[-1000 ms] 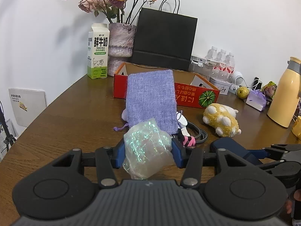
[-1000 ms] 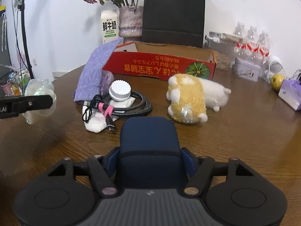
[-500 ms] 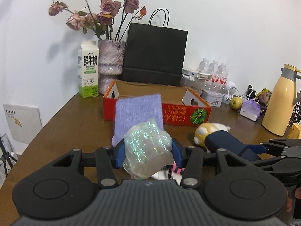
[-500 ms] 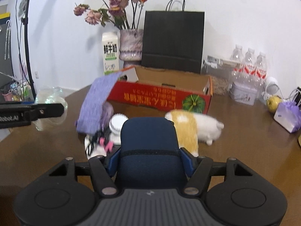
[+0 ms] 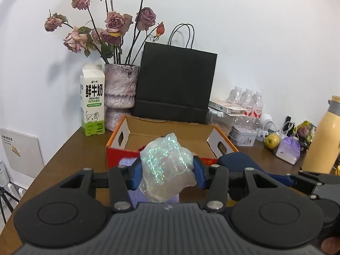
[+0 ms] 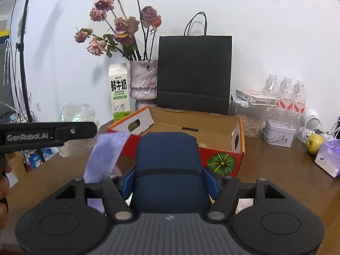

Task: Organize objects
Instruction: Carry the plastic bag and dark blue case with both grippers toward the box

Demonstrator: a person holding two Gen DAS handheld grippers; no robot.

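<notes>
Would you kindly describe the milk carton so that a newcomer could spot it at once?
Look to the black paper bag against the wall. Left of it is a mottled vase of dried roses; the milk carton stands upright just left of that, white with a green base.

Home or small office corner: wooden desk point(image 5: 70, 155) against white wall, beyond fingers dried roses in vase point(image 5: 120, 93), milk carton point(image 5: 92, 106), water bottles point(image 6: 286, 94), thermos point(image 5: 320, 136).
</notes>
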